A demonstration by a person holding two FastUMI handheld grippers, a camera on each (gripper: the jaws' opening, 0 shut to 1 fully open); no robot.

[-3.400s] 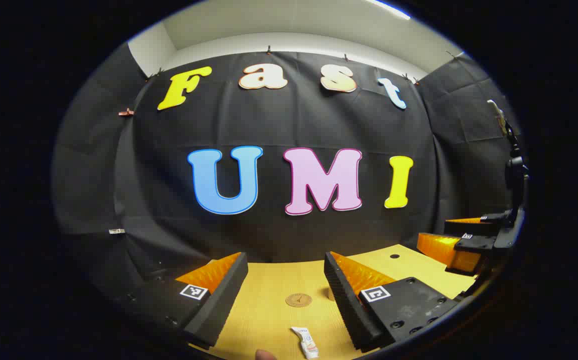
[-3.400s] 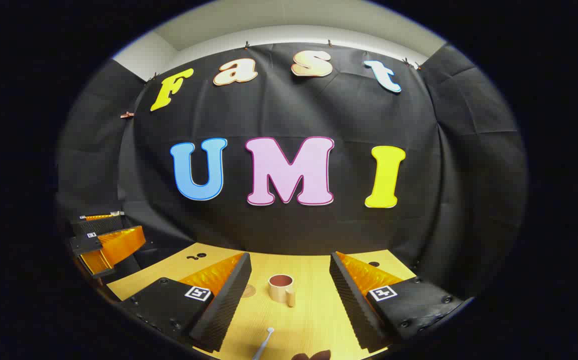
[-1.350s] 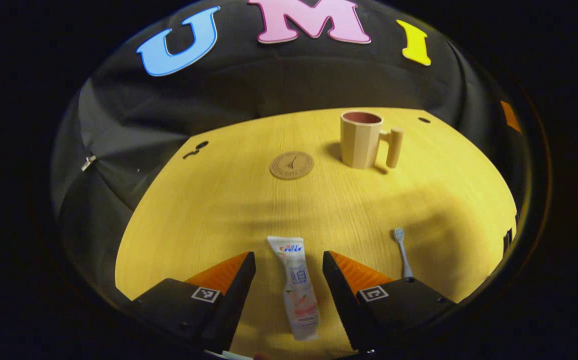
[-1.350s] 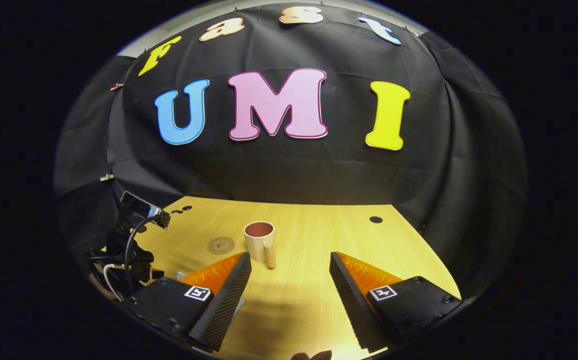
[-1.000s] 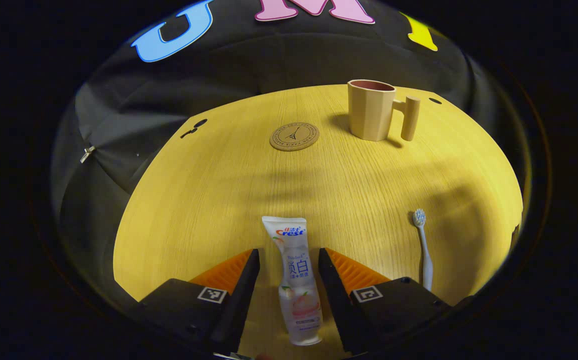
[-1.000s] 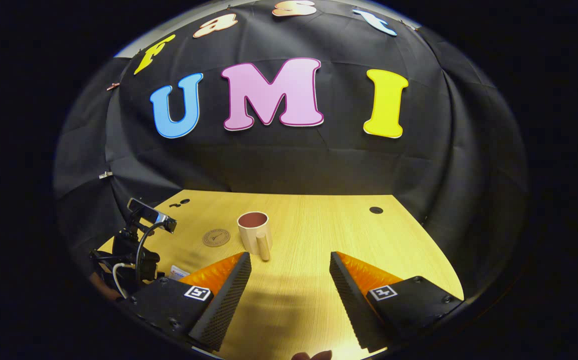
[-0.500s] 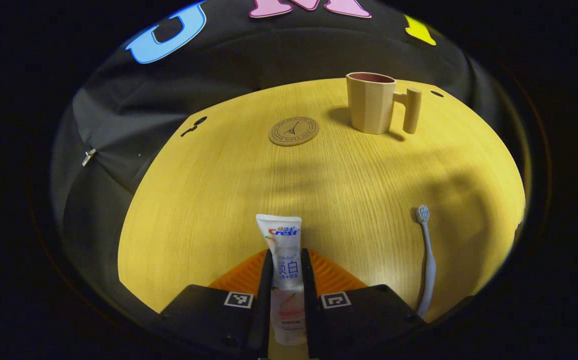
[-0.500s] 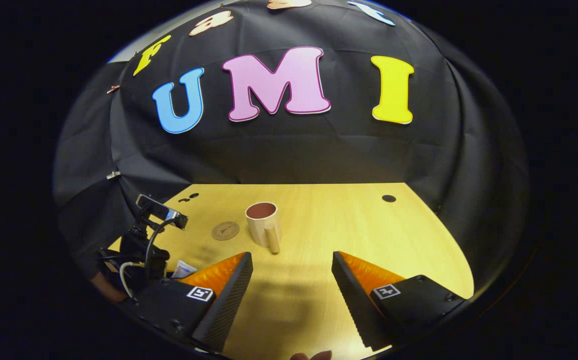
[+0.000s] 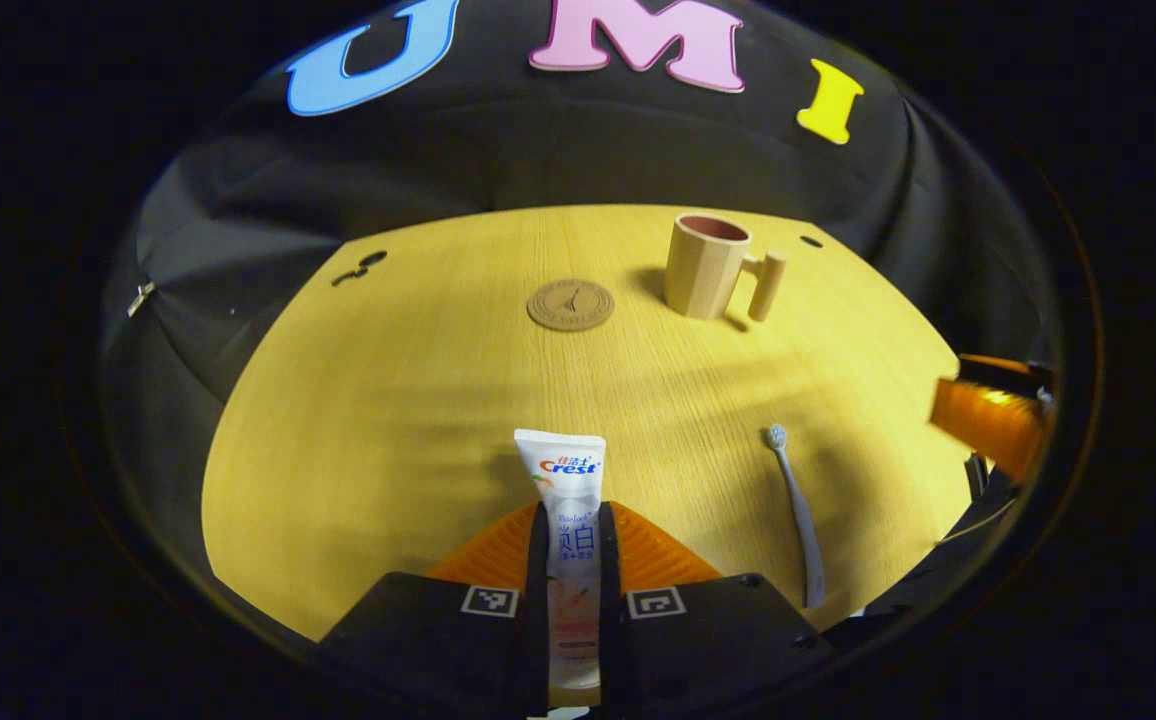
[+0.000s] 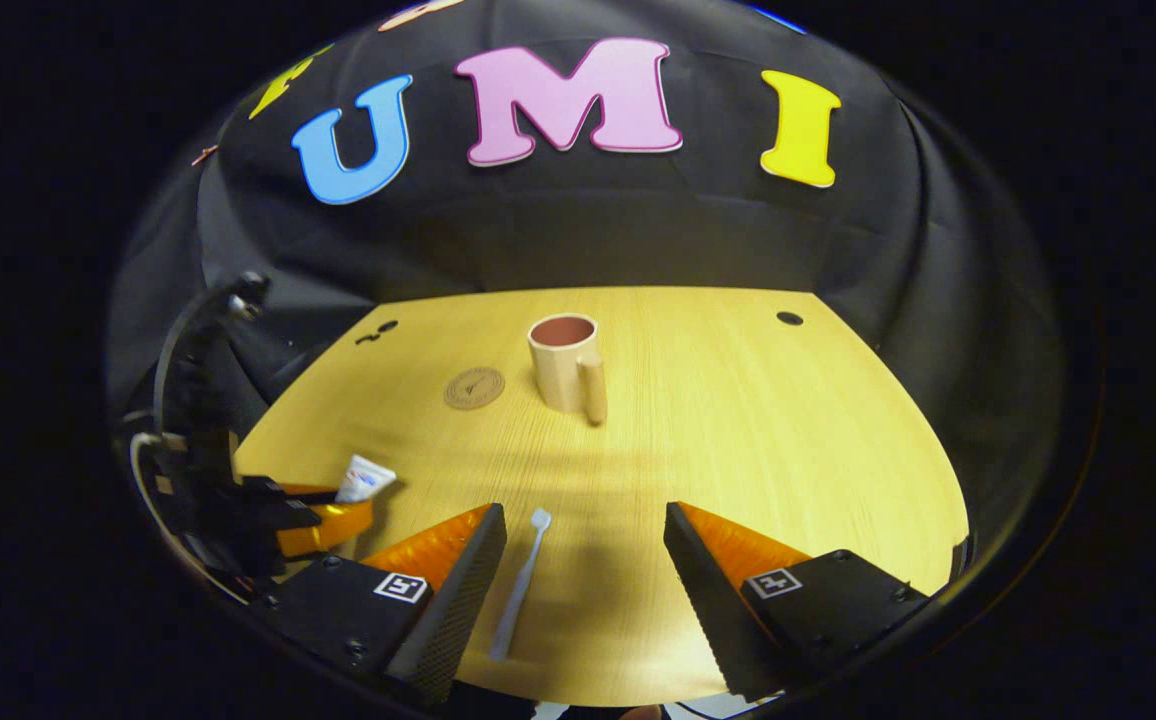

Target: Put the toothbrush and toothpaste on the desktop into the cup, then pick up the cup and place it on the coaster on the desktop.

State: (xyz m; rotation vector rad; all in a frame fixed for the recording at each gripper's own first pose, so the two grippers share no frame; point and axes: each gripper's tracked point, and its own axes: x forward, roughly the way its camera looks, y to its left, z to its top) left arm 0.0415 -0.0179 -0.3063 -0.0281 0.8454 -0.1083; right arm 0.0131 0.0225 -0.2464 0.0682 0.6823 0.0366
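Since half a second ago the left tool [image 9: 572, 560] has lifted a little with the toothpaste [image 9: 568, 520] clenched between both fingers, and the right tool [image 10: 583, 560] has dipped toward the worktop [image 9: 418, 400], bringing the toothbrush [image 10: 518, 585] between its spread, empty fingers. The toothbrush lies flat at the near edge. The cup [image 9: 703, 265] stands upright at the far side, handle to its right, with the coaster [image 9: 570, 304] just beside it on the left, apart from it.

The tube is soft and held across its middle, so I judge it could droop or slip on the way to the cup, and a tilted entry could knock the light cup over.

Count: one toothpaste, one toothbrush, one cup, one coaster, two tools.
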